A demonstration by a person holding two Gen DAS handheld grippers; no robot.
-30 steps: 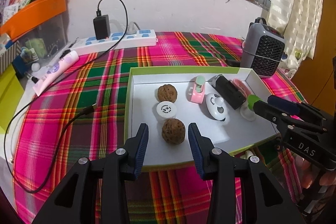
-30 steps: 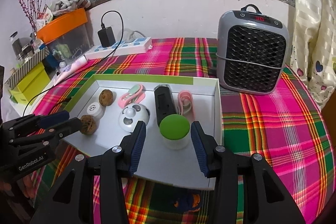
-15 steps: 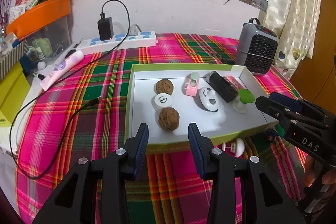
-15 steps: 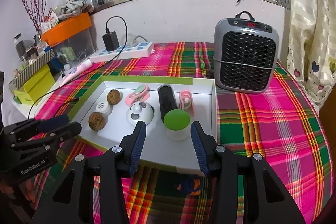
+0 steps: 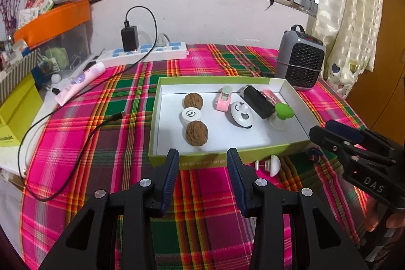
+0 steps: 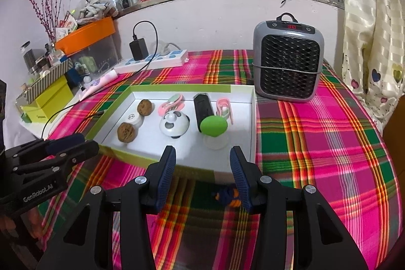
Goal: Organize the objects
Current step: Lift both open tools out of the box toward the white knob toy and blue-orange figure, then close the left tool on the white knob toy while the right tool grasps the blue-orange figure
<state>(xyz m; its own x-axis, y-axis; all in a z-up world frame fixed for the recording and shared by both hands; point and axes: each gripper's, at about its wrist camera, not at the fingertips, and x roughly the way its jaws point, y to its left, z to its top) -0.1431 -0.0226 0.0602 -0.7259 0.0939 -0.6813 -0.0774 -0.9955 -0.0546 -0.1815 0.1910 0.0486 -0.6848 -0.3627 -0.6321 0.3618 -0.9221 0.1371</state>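
Note:
A green-rimmed white tray [image 5: 153,123] [image 6: 177,87] lies on the plaid cloth. It holds two walnuts [image 5: 196,132], a white cap [image 5: 191,114], a pink toy car [image 5: 223,99], a panda ball [image 5: 242,114], a black box [image 5: 258,101], a pink clip [image 6: 224,105] and a green mushroom-shaped toy [image 5: 283,111] [image 6: 214,125]. My left gripper [image 5: 202,170] hovers open and empty before the tray's near wall. My right gripper [image 6: 202,163] is open and empty too, short of the mushroom toy. Each gripper shows in the other's view, the right gripper [image 5: 336,136] and the left gripper [image 6: 68,146].
A small white round piece [image 5: 272,165] and a blue-orange trinket [image 6: 229,195] lie on the cloth in front of the tray. A grey heater [image 6: 288,65] stands at the back right. A power strip [image 5: 144,55], a loose cable [image 5: 76,143] and boxes [image 5: 15,108] are on the left.
Both grippers have drawn back from over the tray toward the near side. The walnut and mushroom toy that sat between the fingers now lie ahead of them. Jaw widths are unchanged.

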